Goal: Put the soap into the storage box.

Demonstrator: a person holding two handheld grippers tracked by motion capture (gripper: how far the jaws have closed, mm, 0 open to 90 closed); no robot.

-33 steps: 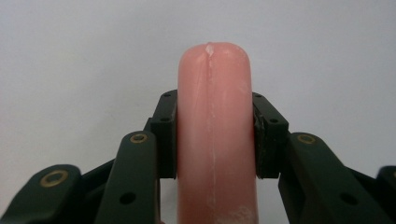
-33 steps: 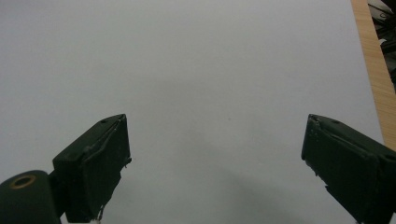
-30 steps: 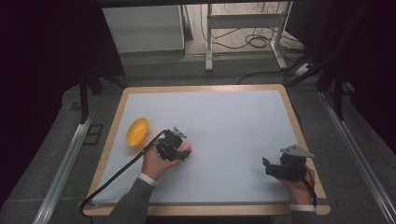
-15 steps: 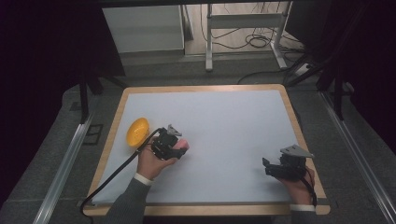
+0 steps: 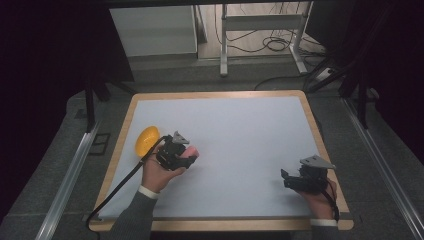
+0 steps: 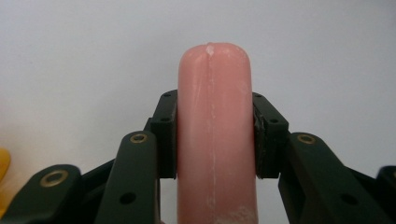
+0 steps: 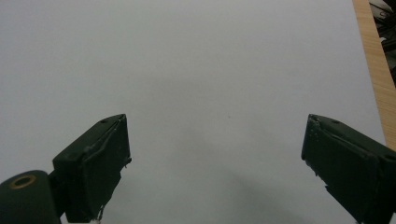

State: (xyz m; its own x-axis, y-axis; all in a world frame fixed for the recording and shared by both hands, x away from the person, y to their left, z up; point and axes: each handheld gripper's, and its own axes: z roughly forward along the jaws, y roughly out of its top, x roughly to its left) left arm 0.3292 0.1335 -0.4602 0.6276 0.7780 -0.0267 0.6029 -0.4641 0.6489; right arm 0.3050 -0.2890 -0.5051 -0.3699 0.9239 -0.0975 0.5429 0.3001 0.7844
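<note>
Two pads of the left tongs [image 6: 215, 140] pinch the pink sausage [image 6: 215, 135] just beside the lemon [image 5: 147, 140]; its smooth skin could slip out. Right tongs [image 7: 215, 163] stay spread.

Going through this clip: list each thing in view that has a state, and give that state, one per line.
Left gripper: shut on the pink sausage-shaped piece, held off the table.
Pink sausage-shaped piece: clamped between the left jaws, its rounded end sticking out past them.
Right gripper: open, jaws wide apart, nothing between them.
Yellow rounded object: lying on the table near its left edge, untouched.
</note>
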